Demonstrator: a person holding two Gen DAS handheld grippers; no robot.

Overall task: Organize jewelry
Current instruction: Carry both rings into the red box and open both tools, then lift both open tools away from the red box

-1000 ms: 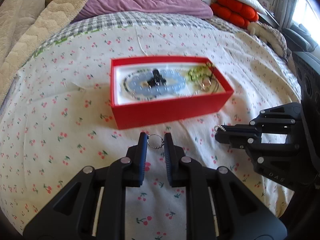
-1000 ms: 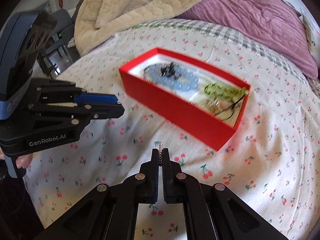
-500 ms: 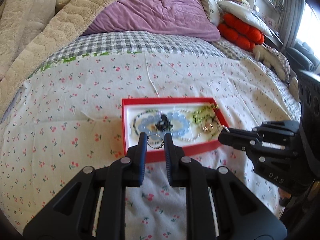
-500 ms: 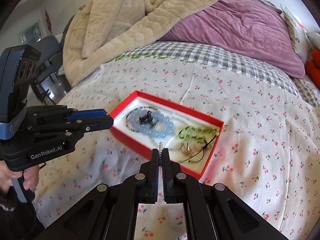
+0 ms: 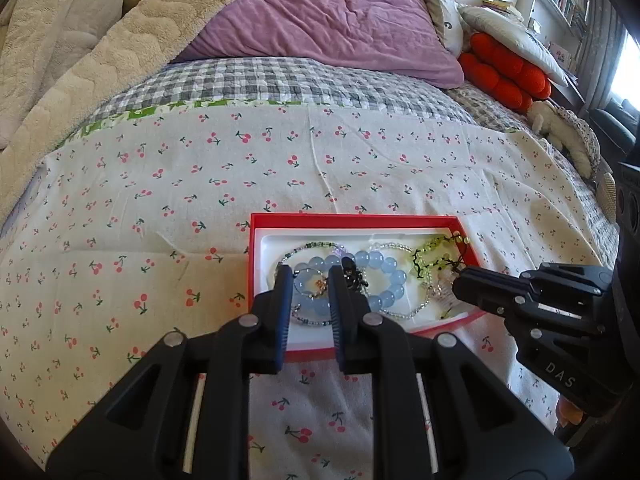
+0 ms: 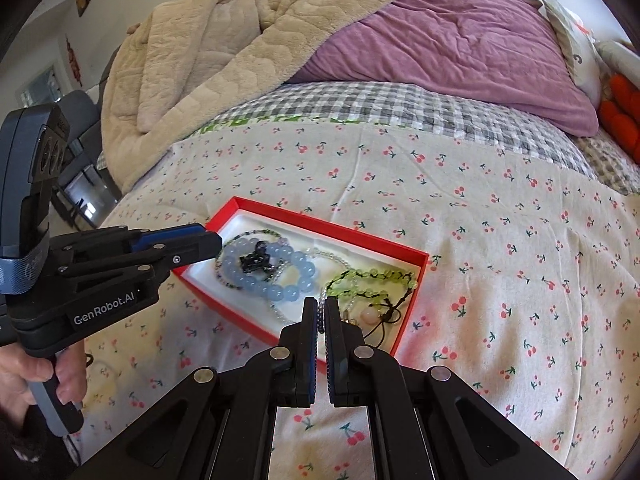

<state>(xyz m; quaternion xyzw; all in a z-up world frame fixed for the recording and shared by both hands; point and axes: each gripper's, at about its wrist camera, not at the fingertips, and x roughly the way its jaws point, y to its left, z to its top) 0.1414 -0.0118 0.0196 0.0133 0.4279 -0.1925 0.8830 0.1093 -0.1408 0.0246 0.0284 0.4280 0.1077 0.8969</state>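
Over red box (image 5: 408, 222): left gripper (image 5: 309, 280) part-open, apparently on thin ring (image 5: 307, 280); right gripper (image 6: 321, 314) clamped on bead chain (image 6: 320, 312). Risk: snagging blue bracelet (image 5: 372, 280), tangling strands.

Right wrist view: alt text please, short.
The right gripper, shut on a small bead chain, hovers over a red box of bracelets on a cherry-print bedsheet. The left gripper reaches over the box's left end.

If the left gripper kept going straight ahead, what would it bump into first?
Probably the blue bead bracelet in the red box; the left gripper points right at it, though depth is hard to judge.
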